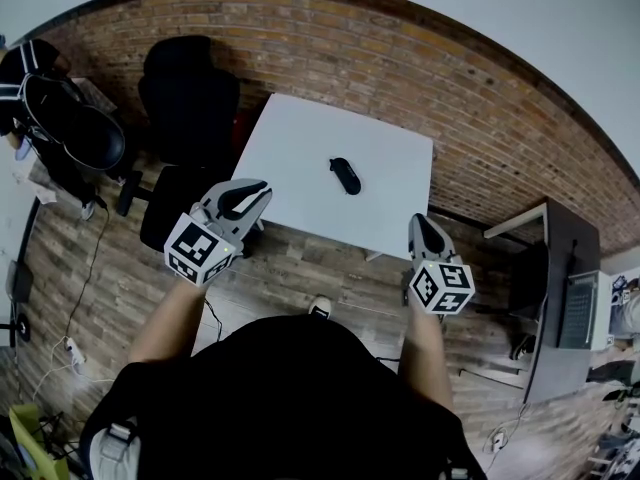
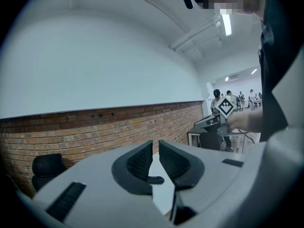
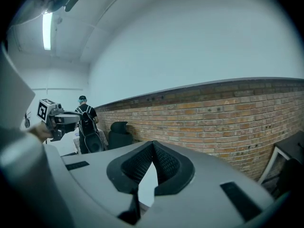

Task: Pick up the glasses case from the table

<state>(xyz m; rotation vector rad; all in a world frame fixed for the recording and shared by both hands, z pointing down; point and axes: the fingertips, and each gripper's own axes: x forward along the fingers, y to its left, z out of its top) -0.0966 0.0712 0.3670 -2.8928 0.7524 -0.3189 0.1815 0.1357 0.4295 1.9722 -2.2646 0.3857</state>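
Observation:
A black oval glasses case (image 1: 345,175) lies near the middle of the white table (image 1: 290,158). Both grippers hover in front of the table's near edge, clear of the case. My left gripper (image 1: 243,200) is at the near left corner, its jaws a narrow slit apart with nothing between them. In the left gripper view (image 2: 156,144) the case (image 2: 154,179) shows far off through that slit. My right gripper (image 1: 424,230) is off the near right corner. Its jaws (image 3: 153,144) are shut and empty.
A black office chair (image 1: 190,98) stands left of the table, against the brick wall (image 1: 480,108). A dark cabinet (image 1: 560,288) is at the right. Cables lie on the wood floor (image 1: 70,348). A person with a backpack (image 3: 88,125) stands in the distance.

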